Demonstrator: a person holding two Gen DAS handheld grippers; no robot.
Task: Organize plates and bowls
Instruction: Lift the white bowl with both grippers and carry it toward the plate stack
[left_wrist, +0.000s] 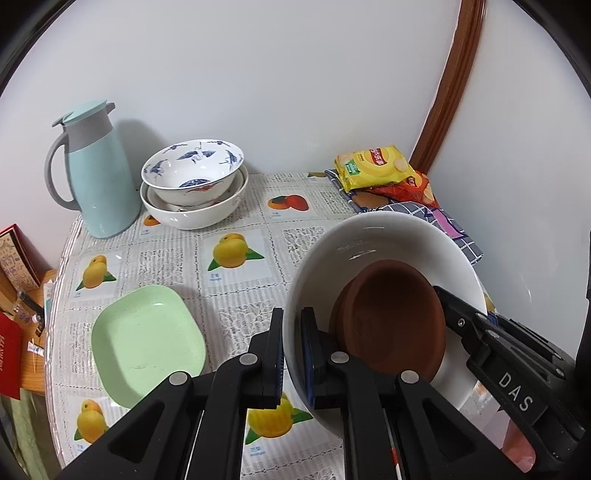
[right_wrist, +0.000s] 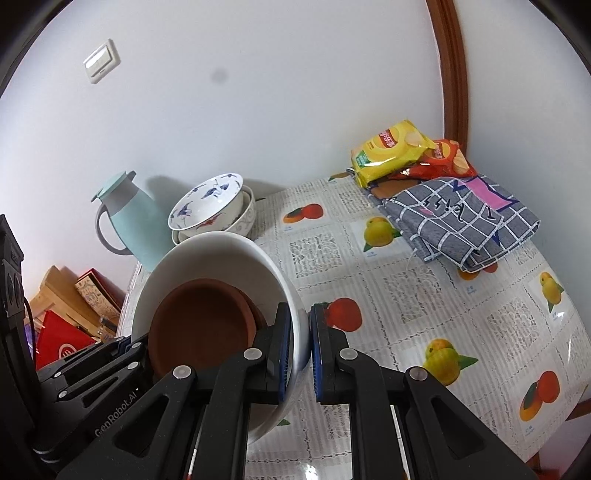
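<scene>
You have the large white bowl (left_wrist: 384, 251) held between both grippers, one on each side of its rim. The left gripper (left_wrist: 291, 354) is closed down onto the wall of the bowl, one blue-padded finger inside and one outside; the right gripper (right_wrist: 301, 354) pinches the opposite wall the same way. Neither has anything else in its jaws.

The bowl appears lifted clear of the table (left_wrist: 177, 258) and tipped toward you, over the near right part of the tabletop. The two-sided pinch makes sense: the bowl is wide, glazed and smooth, so a single rim grip would likely let it swing.

Inside it lies a brown saucer (left_wrist: 391, 321), matte and unglazed like terracotta, round with a low raised lip. It has settled against the lower wall of the tilted bowl, with a second brown edge showing just behind it; I cannot tell whether that is another saucer.

At the far left corner, beside the pale blue jug (left_wrist: 96, 177), sits a stack of bowls (left_wrist: 194, 184): a blue-and-white painted bowl nested in plainer white ones, against the wall. Judged from the task, that stack is the likely home for round ware.

The green square dish (left_wrist: 147, 339), shallow with rounded corners and looking like plastic, rests alone near the left edge.

Watch the tilt: the loose saucer could slide on the glaze.
</scene>
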